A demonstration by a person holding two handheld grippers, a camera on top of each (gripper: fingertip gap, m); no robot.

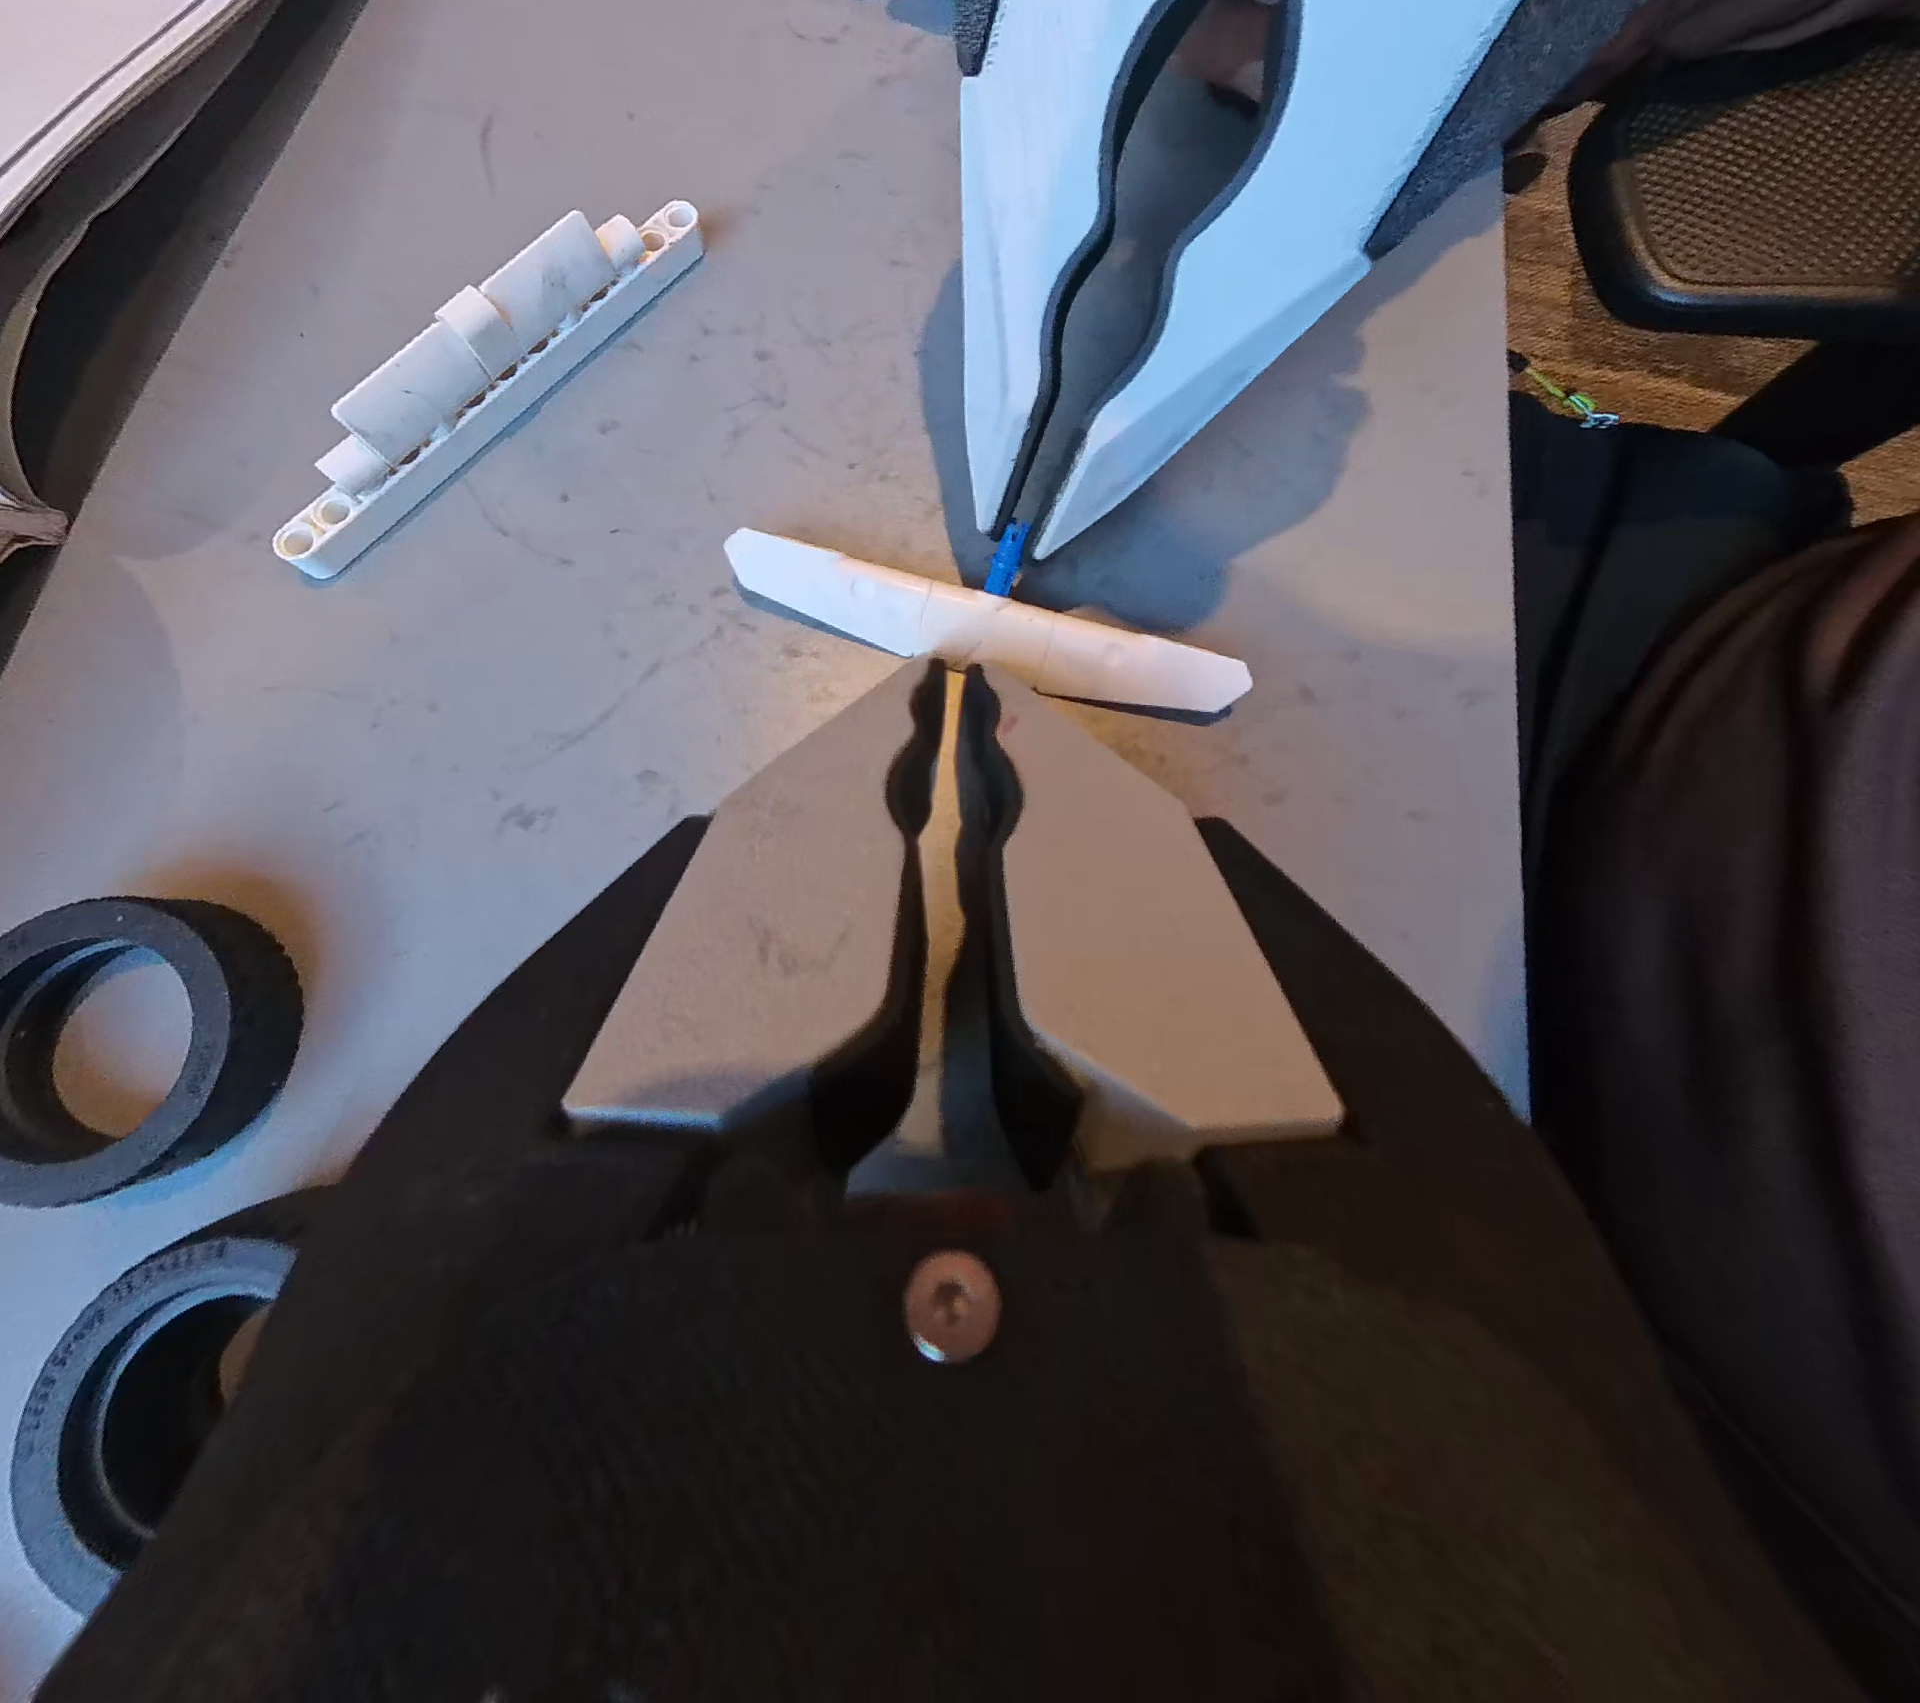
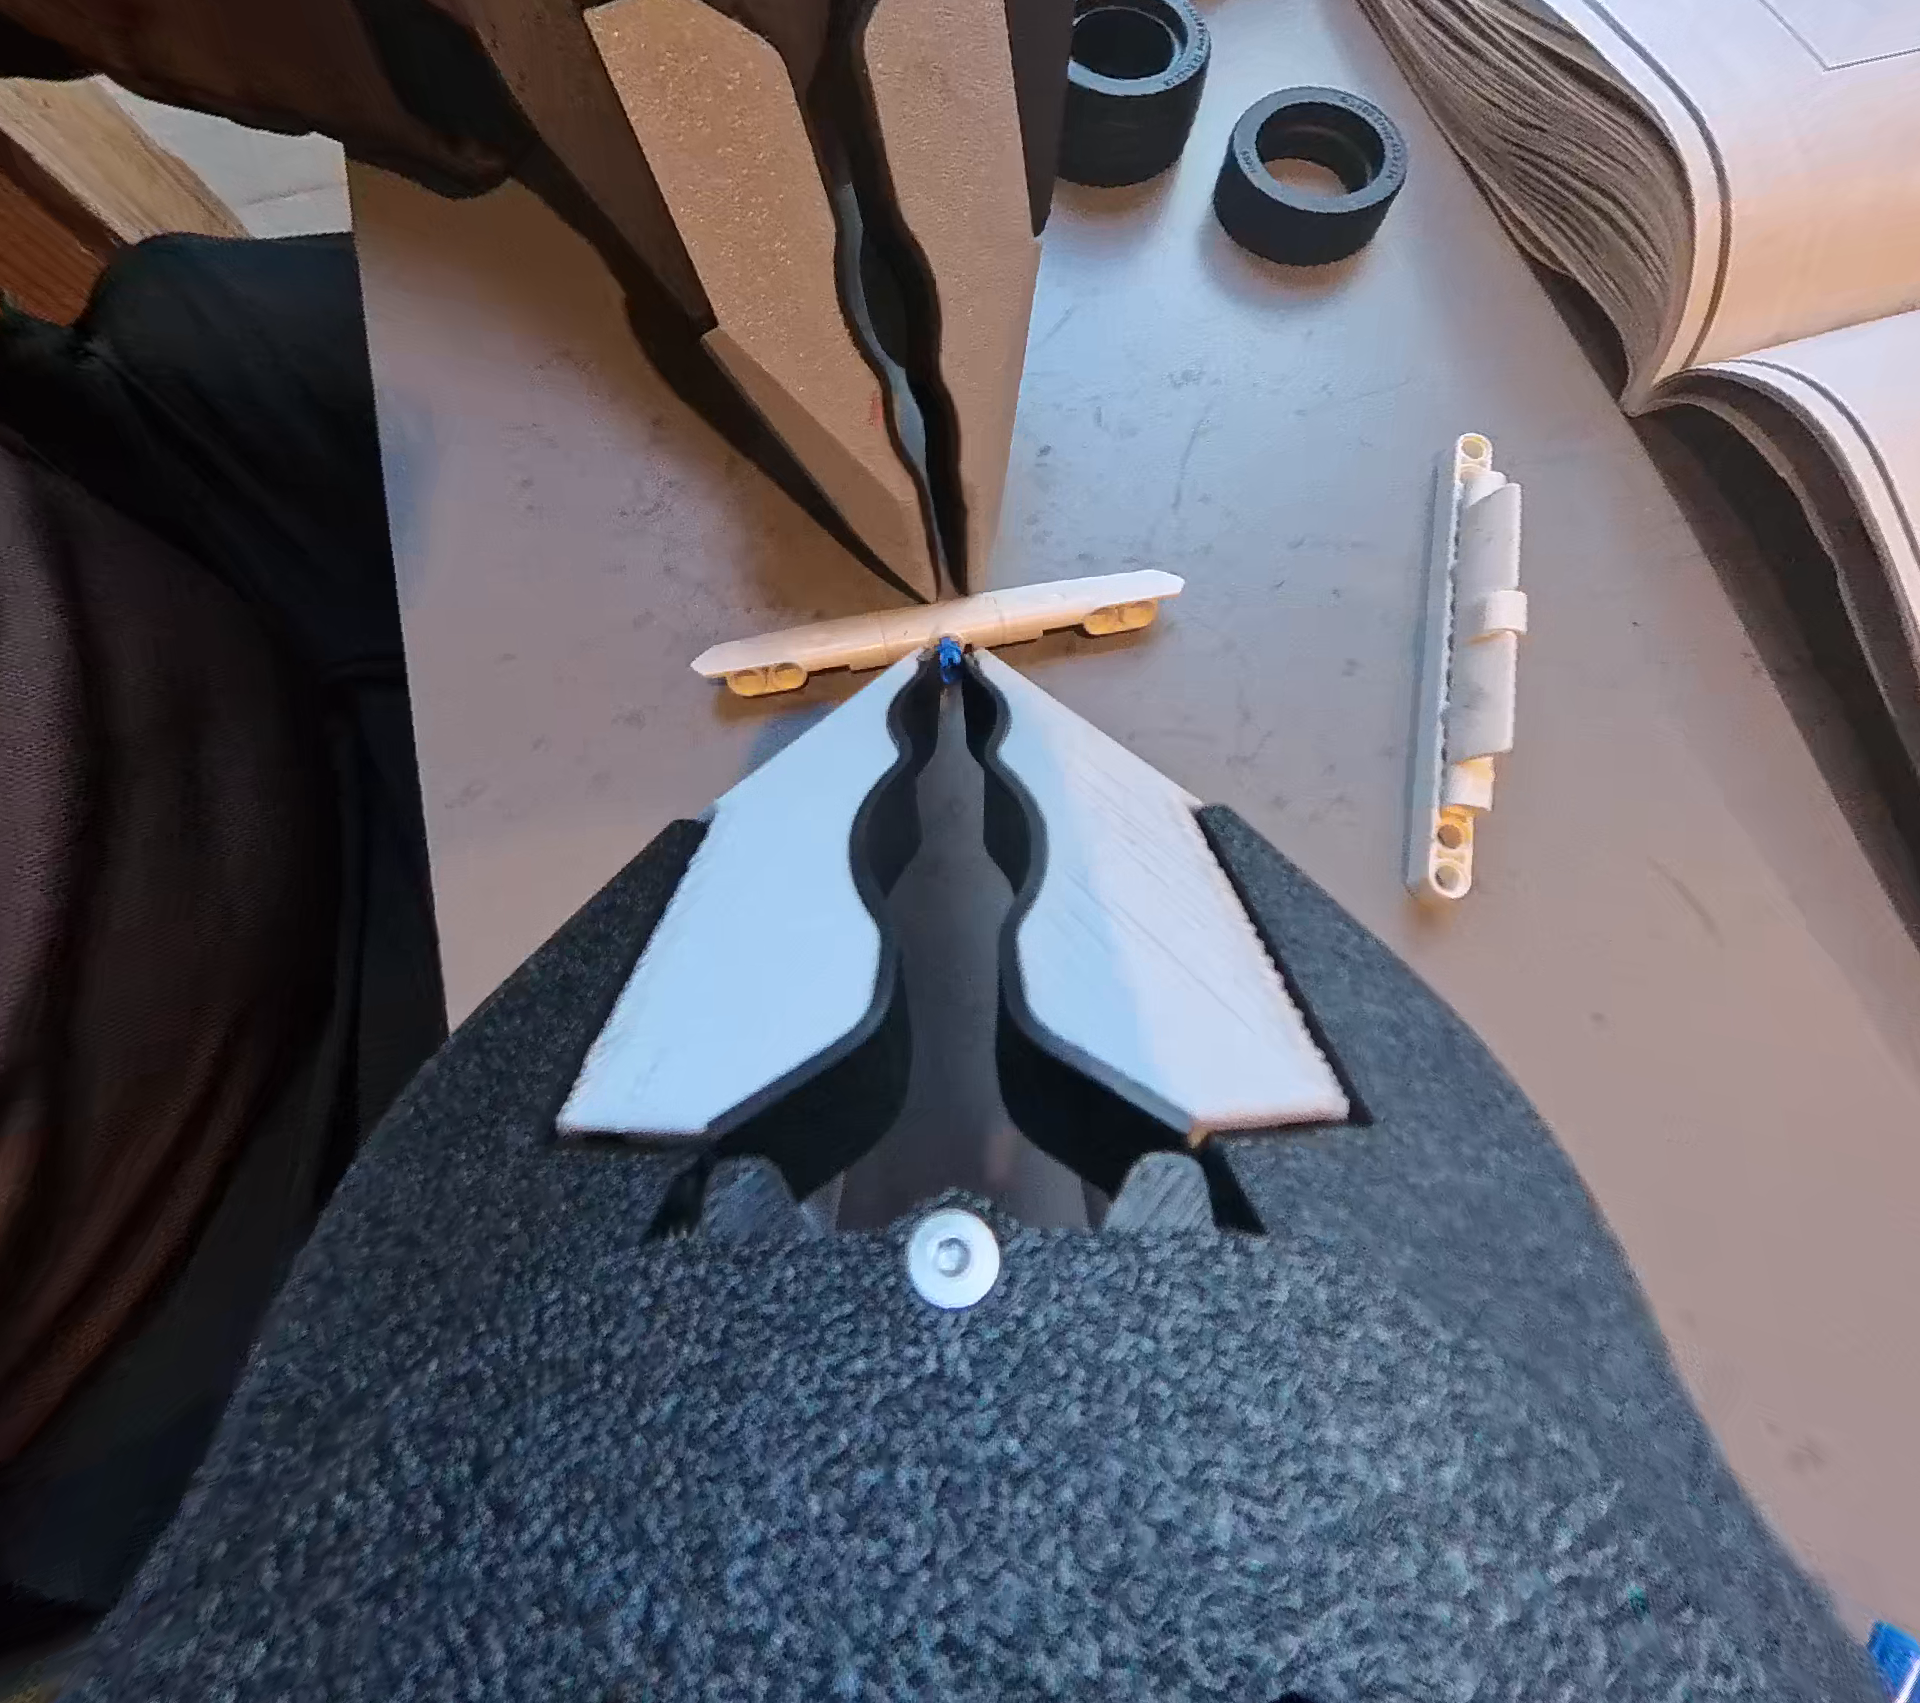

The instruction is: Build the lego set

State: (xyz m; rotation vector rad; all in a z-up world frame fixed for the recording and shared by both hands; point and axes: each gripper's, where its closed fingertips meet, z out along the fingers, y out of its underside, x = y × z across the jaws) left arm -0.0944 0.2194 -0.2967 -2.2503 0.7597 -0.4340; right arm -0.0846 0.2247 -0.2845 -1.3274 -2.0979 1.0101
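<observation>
Pinching a blue pin (image 1: 1006,560) in our right claw (image 1: 1020,533), we hold it against the middle of the white bar (image 1: 987,619), which lies on the counter (image 1: 623,718) near its edge. Our left claw (image 1: 953,668) meets the bar from the opposite side, tips nearly closed; we cannot tell whether they grip it. A second white beam (image 1: 488,391) lies well apart from the bar, black tires (image 2: 1309,176) sit beyond, and an open booklet (image 2: 1662,43) rests past them.
</observation>
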